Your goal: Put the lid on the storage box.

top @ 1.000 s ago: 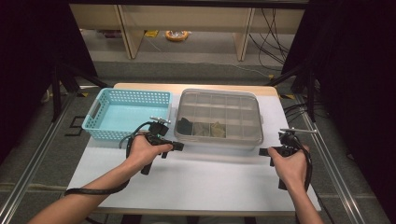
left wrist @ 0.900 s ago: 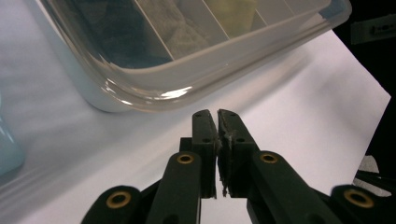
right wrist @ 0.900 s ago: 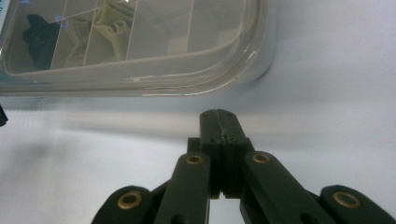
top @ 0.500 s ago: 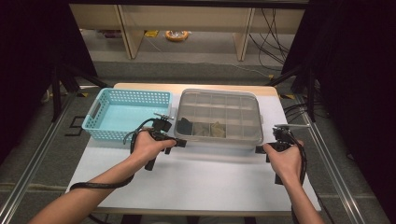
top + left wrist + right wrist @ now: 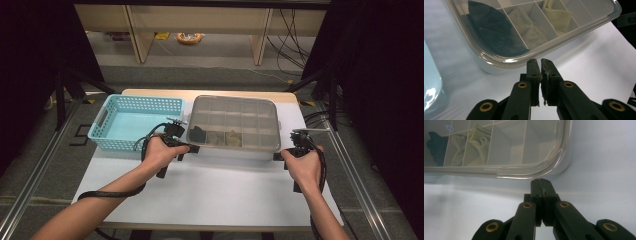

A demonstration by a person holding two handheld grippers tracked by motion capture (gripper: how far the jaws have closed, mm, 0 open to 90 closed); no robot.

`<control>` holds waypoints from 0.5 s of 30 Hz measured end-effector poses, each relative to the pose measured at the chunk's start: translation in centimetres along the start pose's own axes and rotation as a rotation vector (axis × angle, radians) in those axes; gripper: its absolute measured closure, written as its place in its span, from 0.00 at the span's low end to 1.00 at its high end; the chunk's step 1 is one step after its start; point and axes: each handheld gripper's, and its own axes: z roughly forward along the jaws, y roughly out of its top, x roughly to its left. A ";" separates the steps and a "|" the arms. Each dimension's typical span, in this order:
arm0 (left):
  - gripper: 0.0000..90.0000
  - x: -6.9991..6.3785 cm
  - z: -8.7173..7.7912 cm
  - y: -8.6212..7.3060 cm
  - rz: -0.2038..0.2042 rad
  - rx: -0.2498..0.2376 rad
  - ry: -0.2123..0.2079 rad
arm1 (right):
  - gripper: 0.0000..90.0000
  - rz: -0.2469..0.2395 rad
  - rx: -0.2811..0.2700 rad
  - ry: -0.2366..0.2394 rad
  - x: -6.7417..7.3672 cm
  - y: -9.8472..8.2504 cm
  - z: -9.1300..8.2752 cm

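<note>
A: Location of compartment box [image 5: 235, 107]?

B: Centred on white table [image 5: 225, 195], far half. Clear lid on, rim all round. Just beside light-blue basket [image 5: 135, 122], which stands to its left in the high view.

A: Contents?

B: Divider grid under the lid. Three folded cloths in the near row: dark cloth [image 5: 492, 27] in the leftmost cell, grey cloth [image 5: 527, 27] next, pale yellow cloth [image 5: 555, 15] third. Remaining cells: nothing discernible.

A: Left gripper [image 5: 540, 61]?

B: Held in left hand [image 5: 160, 152] at the box's near left corner, between basket and box. Jaws nearly together, a thin slit remaining at the tips, nothing between them. Tips just short of the box's near wall, below the lid rim [image 5: 506, 60]; contact: cannot tell. Cable trailing back along the forearm.

A: Right gripper [image 5: 541, 181]?

B: Held in right hand [image 5: 302, 167] at the box's near right corner. Jaws clenched flush, pad against pad, empty. Tips pointing at the rounded corner of the lid, just beneath its rim, very close; touching or not: cannot tell.

A: Box attitude?

B: Flat on the table, level, lid seated.
</note>
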 end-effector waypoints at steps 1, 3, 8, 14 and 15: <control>0.93 0.0 0.1 0.1 -0.004 -0.003 0.001 | 1.00 -0.048 -0.002 -0.002 -0.3 0.1 0.0; 0.93 0.0 0.1 0.1 -0.003 -0.003 0.002 | 1.00 -0.038 0.001 -0.003 -0.2 0.2 0.0; 0.93 0.0 0.2 0.3 0.006 -0.001 0.011 | 1.00 -0.016 -0.004 -0.010 -0.1 0.4 0.0; 0.93 0.0 0.2 0.3 0.004 -0.003 0.009 | 1.00 -0.044 -0.005 -0.014 -0.3 0.6 0.0; 0.93 0.0 0.2 0.3 0.004 -0.003 0.009 | 1.00 -0.060 -0.006 -0.023 -0.4 0.6 0.0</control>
